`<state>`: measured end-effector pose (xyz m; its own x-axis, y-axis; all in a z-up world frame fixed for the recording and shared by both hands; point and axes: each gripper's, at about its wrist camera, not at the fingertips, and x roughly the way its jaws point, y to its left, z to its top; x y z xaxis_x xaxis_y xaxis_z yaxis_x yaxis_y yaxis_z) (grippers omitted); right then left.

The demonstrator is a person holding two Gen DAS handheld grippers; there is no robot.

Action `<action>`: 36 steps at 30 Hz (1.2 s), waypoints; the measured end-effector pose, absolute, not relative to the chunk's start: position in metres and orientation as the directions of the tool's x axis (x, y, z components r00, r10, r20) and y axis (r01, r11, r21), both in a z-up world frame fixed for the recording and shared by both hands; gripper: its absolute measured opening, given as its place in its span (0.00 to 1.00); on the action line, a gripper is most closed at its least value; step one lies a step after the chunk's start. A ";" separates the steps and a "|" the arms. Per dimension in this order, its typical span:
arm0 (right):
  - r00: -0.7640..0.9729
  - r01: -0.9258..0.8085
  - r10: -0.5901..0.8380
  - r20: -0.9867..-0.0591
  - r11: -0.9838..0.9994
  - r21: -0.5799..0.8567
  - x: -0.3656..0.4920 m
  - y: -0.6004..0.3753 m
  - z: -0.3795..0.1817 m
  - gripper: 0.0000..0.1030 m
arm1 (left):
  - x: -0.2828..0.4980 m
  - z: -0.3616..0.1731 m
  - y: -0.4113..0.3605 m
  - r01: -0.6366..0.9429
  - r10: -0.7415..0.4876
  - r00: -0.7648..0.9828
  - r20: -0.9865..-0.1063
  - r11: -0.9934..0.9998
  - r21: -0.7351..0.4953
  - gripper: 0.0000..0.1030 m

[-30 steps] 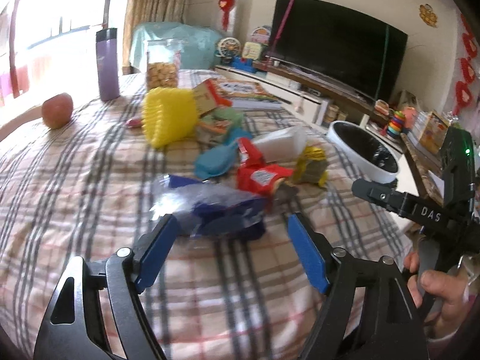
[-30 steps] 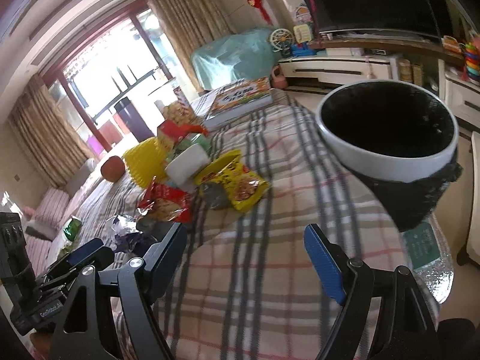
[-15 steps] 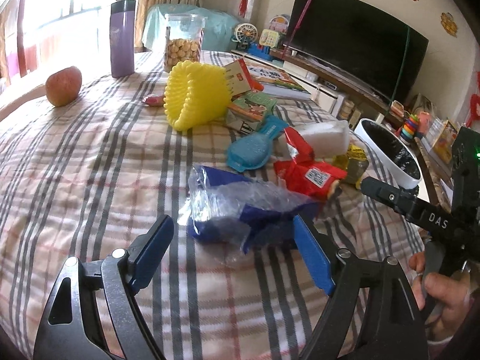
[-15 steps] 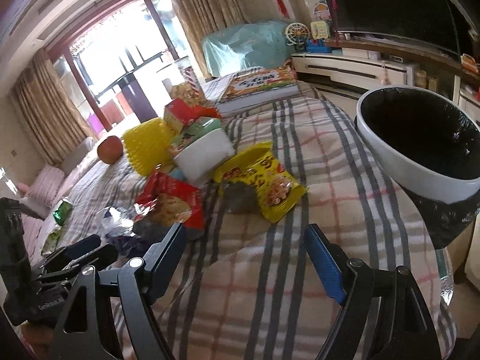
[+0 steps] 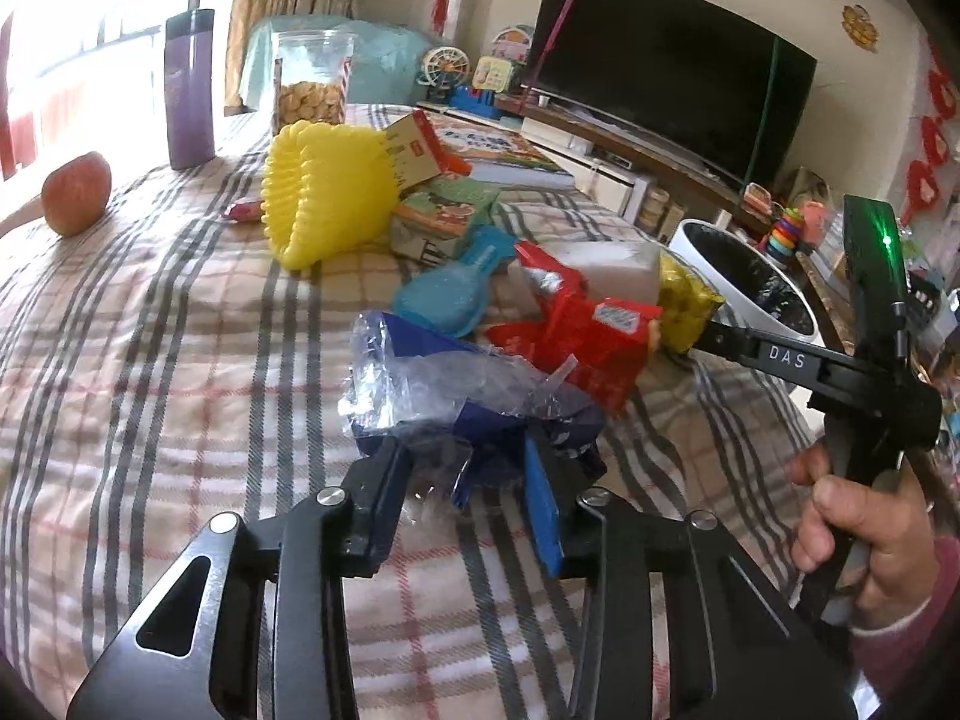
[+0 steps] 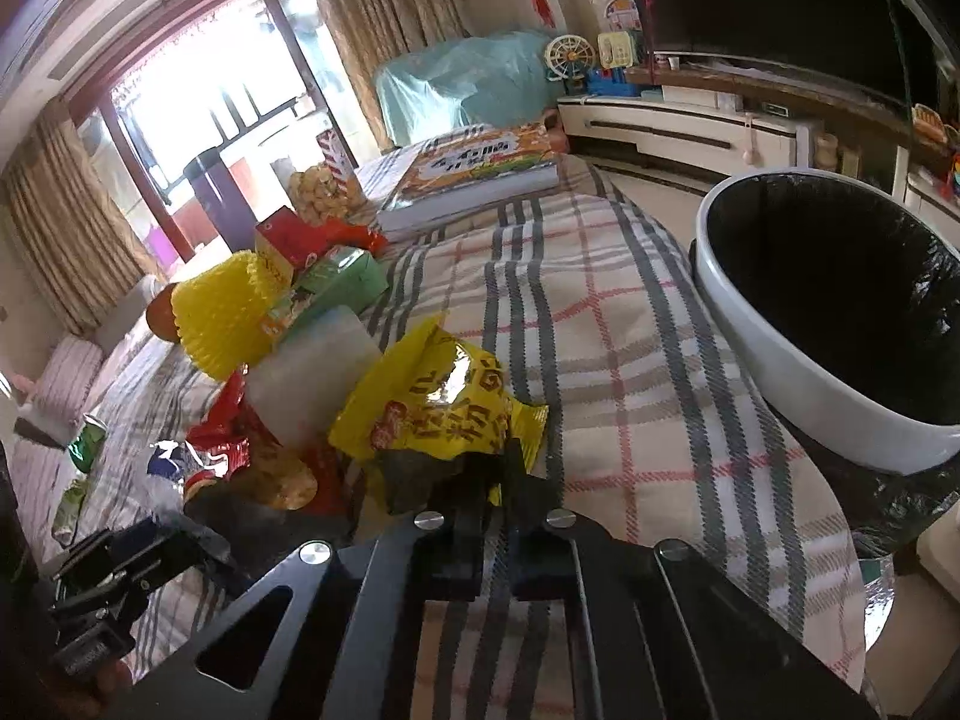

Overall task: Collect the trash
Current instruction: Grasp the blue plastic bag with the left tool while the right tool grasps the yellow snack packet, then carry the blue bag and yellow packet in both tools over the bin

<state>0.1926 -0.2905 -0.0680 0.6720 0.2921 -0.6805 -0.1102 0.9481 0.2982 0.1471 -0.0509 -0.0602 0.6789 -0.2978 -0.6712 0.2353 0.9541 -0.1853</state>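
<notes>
My left gripper [image 5: 468, 468] is shut on a crumpled blue and clear plastic wrapper [image 5: 444, 390] lying on the plaid tablecloth. My right gripper [image 6: 498, 498] is shut on the near edge of a yellow snack bag [image 6: 438, 414]; it also shows in the left wrist view [image 5: 684, 306]. A red snack wrapper [image 5: 588, 336] lies between the two, and shows in the right wrist view [image 6: 240, 450]. The white trash bin with a black liner [image 6: 798, 372] stands at the table's right edge, also seen in the left wrist view [image 5: 750, 288].
On the table are a yellow foam net [image 5: 324, 204], a blue plastic piece [image 5: 450, 294], a white block [image 6: 318, 372], a green carton [image 5: 444, 216], a red box [image 6: 282, 240], a book [image 6: 474, 174], a biscuit jar [image 5: 309, 84], a purple bottle [image 5: 189, 90] and an apple [image 5: 75, 192].
Both grippers moved forward and closed: the left onto the blue and clear wrapper, the right onto the yellow snack bag. Both were open before.
</notes>
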 end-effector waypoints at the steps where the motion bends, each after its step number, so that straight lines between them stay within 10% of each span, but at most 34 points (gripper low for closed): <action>1: 0.676 -0.111 0.293 -0.676 0.948 0.299 0.191 -0.292 -0.067 0.03 | 0.146 -0.059 -0.052 0.242 -0.304 0.677 -0.670 0.952 -0.188 0.32; 36: 0.759 0.059 0.168 -0.629 0.945 0.323 0.141 -0.416 -0.036 0.03 | 0.163 -0.033 -0.203 0.509 -0.486 0.598 -0.637 0.844 -0.166 0.31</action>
